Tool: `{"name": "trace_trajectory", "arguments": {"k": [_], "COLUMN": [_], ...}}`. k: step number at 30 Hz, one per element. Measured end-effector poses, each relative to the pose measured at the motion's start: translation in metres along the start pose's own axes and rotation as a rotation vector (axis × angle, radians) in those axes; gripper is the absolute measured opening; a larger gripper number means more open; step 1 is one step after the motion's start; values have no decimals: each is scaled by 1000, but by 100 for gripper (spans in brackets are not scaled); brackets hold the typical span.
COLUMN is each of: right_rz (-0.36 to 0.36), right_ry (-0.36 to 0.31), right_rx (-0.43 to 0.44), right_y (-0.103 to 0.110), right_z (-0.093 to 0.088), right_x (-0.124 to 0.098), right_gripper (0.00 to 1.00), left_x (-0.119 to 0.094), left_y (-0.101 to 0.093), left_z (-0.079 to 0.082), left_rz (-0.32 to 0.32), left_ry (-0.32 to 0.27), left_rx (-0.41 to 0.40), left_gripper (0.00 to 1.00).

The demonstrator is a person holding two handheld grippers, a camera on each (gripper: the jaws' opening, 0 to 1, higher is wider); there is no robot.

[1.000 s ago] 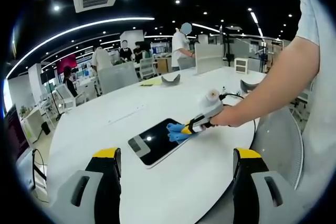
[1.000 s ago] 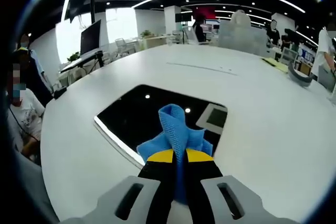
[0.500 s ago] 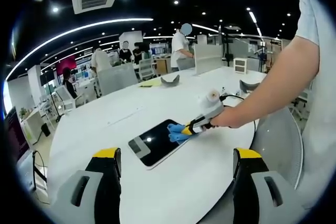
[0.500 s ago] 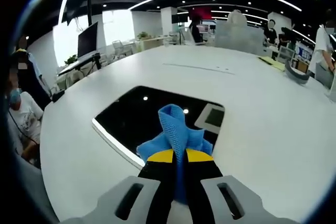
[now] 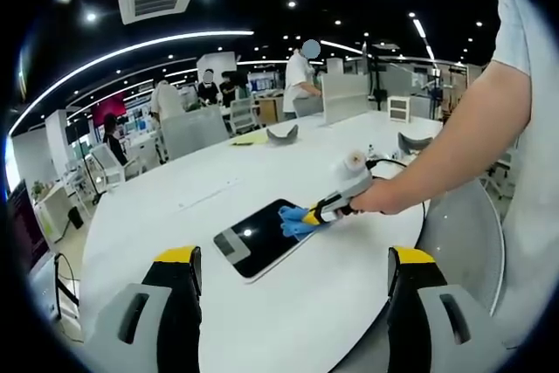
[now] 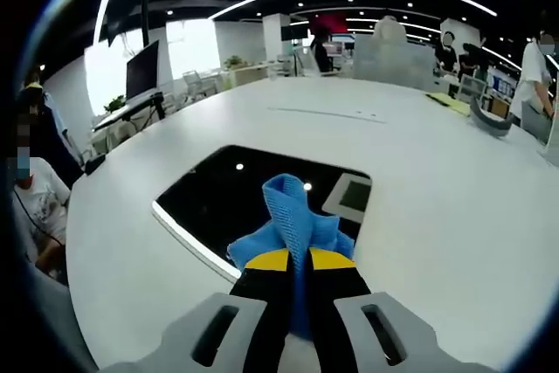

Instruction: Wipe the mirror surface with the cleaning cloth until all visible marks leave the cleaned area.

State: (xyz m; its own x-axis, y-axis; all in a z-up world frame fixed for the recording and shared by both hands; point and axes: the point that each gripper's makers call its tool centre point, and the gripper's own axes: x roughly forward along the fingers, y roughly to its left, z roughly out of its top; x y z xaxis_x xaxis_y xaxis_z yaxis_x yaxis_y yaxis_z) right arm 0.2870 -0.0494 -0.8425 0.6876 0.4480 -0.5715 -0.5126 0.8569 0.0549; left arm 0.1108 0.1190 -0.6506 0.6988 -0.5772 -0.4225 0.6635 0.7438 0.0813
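1. Mirror [image 5: 259, 238] [image 6: 253, 194]: flat on the white table [image 5: 288, 321] [image 6: 437, 181], dark reflective face up, ceiling lights reflected in it. Pale square patch at one corner of the mirror, seen in both views.

2. Right gripper [image 6: 299, 261] [image 5: 312, 213]: jaws closed together on the blue cleaning cloth [image 6: 293, 220] [image 5: 295, 222], yellow-tipped fingers [image 6: 266, 261] pinching it from both sides with no gap showing. Cloth bunched upward beyond the tips, resting on the mirror's near edge in the right gripper view. In the left gripper view, cloth pressed against the mirror edge on the side nearest the person's hand [image 5: 376, 196], bare forearm reaching in from the right of the mirror.

3. Left gripper [image 5: 293, 259]: held well back from the mirror, above the table's near edge. Jaws spread wide apart, nothing between them, yellow-tipped fingers [image 5: 177, 256] clear of the table.

4. Marks on the mirror: cannot tell from either view; surface too dark and small to judge.

5. Beyond the mirror on the table: a yellow sheet [image 5: 251, 137] and a grey curved object [image 5: 284, 132], both well apart from the mirror.

6. Surroundings past the table: open office with desks, chairs and several standing people. One seated person at the left of the mirror in the right gripper view.
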Motion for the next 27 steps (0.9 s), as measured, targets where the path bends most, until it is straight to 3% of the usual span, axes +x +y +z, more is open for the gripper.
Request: {"name": "trace_trajectory", "arguments": {"k": [27], "right_rz": [-15], "right_ry": [-1], "right_rx": [28], "right_y": [-8], "right_z": [7], "right_x": [9], "right_gripper": [1], "left_x": [6], "left_y": [8], "left_z": [2], "left_rz": [-3], "left_ry": [2], "left_rx": [1], "left_gripper": [88]}}
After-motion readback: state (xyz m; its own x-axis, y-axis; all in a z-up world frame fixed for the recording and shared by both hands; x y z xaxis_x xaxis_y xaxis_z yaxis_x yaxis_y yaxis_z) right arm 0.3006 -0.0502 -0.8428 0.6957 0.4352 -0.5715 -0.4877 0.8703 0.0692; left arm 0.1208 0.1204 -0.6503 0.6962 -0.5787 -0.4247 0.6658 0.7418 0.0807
